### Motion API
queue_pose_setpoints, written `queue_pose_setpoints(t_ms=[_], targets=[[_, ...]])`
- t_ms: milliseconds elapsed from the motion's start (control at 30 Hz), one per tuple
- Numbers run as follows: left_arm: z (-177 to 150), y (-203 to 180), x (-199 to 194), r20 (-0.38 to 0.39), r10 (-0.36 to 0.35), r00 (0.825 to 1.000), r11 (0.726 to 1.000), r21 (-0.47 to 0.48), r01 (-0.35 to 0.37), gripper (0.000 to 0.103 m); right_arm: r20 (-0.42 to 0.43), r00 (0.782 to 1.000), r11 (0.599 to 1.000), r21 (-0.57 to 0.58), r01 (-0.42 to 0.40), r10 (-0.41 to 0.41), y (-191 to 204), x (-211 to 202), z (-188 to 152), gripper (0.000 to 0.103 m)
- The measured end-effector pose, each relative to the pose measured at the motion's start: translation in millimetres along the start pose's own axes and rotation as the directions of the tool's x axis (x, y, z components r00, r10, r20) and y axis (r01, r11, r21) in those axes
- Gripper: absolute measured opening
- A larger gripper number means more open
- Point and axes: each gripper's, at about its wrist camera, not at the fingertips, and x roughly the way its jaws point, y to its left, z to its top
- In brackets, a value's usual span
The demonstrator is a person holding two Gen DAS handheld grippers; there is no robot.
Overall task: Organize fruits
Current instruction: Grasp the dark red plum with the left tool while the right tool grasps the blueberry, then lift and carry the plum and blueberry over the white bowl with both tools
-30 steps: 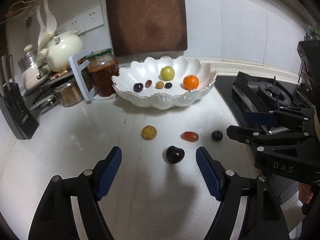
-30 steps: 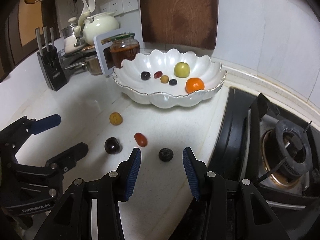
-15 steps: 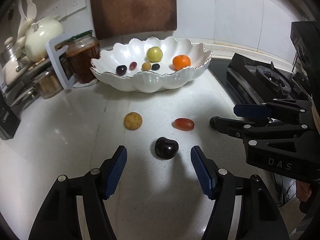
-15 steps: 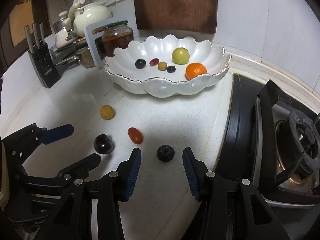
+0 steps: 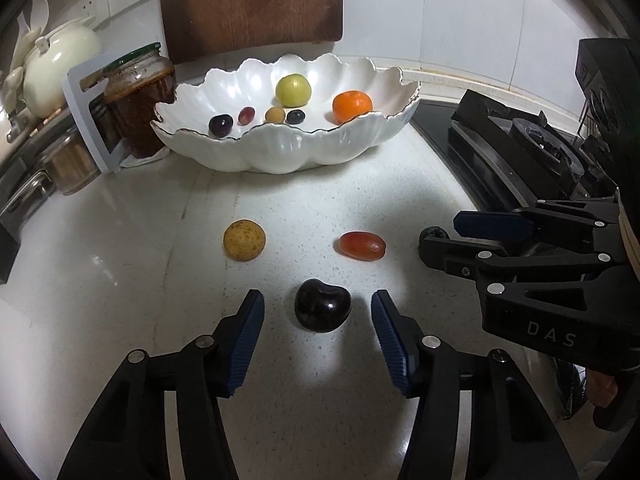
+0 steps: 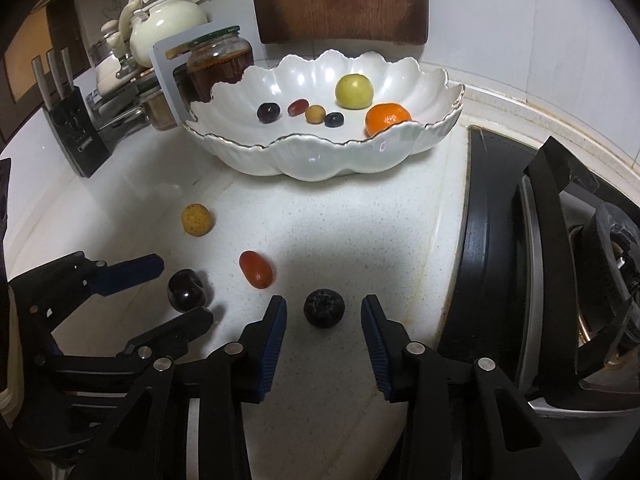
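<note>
While both grippers sit low over the white countertop point(image 5: 120, 280), each has a fruit bracketed but not yet pinched. L gripper point(image 5: 318, 312) straddles the dark cherry point(image 5: 323, 306); its jaws have just been closing, w/ the cherry between them, yet a clear gap shows on both sides, so it's released, not grasping. R gripper point(image 6: 323, 314) does the same around the blueberry point(image 6: 324, 307): jaws have just been closing, berry between the blue pads point(image 6: 274, 340), gaps visible either side, nothing clamped.

Other loose fruit on the counter: a red grape tomato point(image 5: 363, 245) just beyond the cherry and a speckled yellow fruit point(image 5: 244, 239) to its left, well apart from each other. The scalloped white bowl point(image 5: 280, 152) stands at the back near the wall, already holding a green fruit point(image 5: 293, 89), a tangerine point(image 5: 352, 106) and four small ones. A gas hob point(image 6: 560, 280) lies just beside the blueberry's side of the counter.

Step in hand, as I read it: the pre-grasp on two fruits at once, approx. halfway thru the sorting. Next move needs both sets of jaws to finish closing gently, since cherry and blueberry are round, soft and apt to roll or squirt out, then a lift and carry over the bowl rim before letting go.
</note>
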Motion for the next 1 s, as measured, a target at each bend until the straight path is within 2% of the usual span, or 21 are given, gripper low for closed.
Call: queue_pose_setpoints(t_ms=[267,467,1000], targets=[[1,3,4,-0.015,-0.018,1.0,1.0,-0.007,0.018,0.043,-0.021,1.0,1.0,0.002,-0.005,0.005,0,8,1,0.032],[3,3,6,-0.021,-0.036,0.999,0.999,-0.015,0.036,0.03,-0.019,1.0,1.0,-0.002,0.0,0.0,0,9,0,0.024],[8,6,-13,0.014,-0.039,0.999,0.997,-0.061,0.04,0.029,0.027,1.0,1.0,0.01,-0.009,0.009,2,-10,0,0.024]])
